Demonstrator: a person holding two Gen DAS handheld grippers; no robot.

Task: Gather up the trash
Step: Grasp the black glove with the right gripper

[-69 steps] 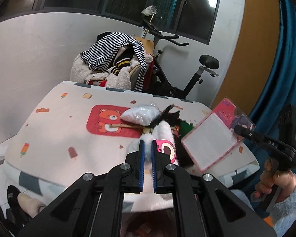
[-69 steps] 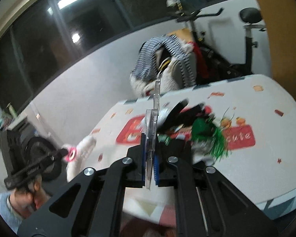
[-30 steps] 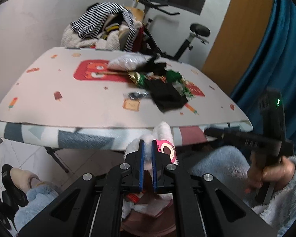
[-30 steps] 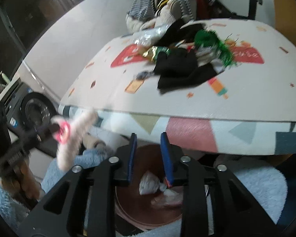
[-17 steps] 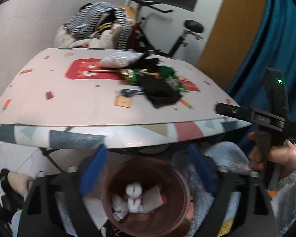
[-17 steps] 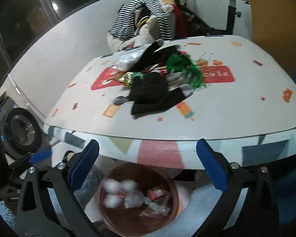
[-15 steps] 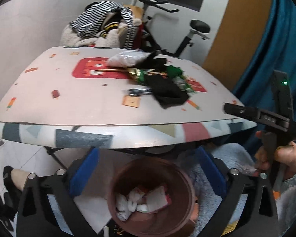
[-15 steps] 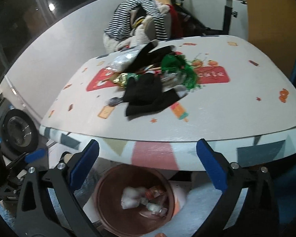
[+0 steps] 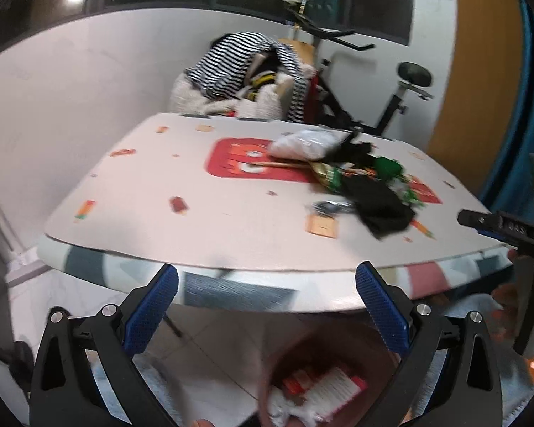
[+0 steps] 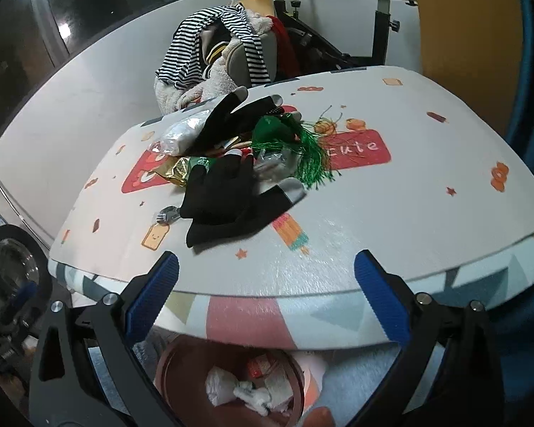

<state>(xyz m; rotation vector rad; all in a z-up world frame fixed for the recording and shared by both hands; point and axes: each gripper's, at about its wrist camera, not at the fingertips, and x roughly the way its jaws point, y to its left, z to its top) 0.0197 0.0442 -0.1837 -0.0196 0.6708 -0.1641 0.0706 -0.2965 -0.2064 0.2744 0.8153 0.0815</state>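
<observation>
My left gripper (image 9: pixel 267 284) stands open and empty in front of the table's near edge. My right gripper (image 10: pixel 267 272) is open too, with nothing between its blue pads. Below both, under the table edge, sits a brown round bin (image 10: pixel 167 363) holding white crumpled paper (image 10: pixel 224 384) and a red-and-white packet (image 9: pixel 331 388). On the patterned table (image 10: pixel 409 213) lies a pile: black gloves (image 10: pixel 228 192), a green tassel (image 10: pixel 302 153), a gold wrapper (image 10: pixel 174 170), a clear bag (image 9: pixel 302 144) and a metal spoon (image 10: pixel 167 215).
A chair heaped with striped clothes (image 9: pixel 238 60) and an exercise bike (image 9: pixel 402 92) stand behind the table. A blue curtain (image 9: pixel 523 124) hangs at the right. A washing machine drum (image 10: pixel 10 259) sits low at the left. A hand (image 9: pixel 516 291) holds the other gripper's handle.
Both grippers opened over the bin; the fluffy white-and-pink item left my left gripper and dropped in. Both views have since tilted up toward the table.
</observation>
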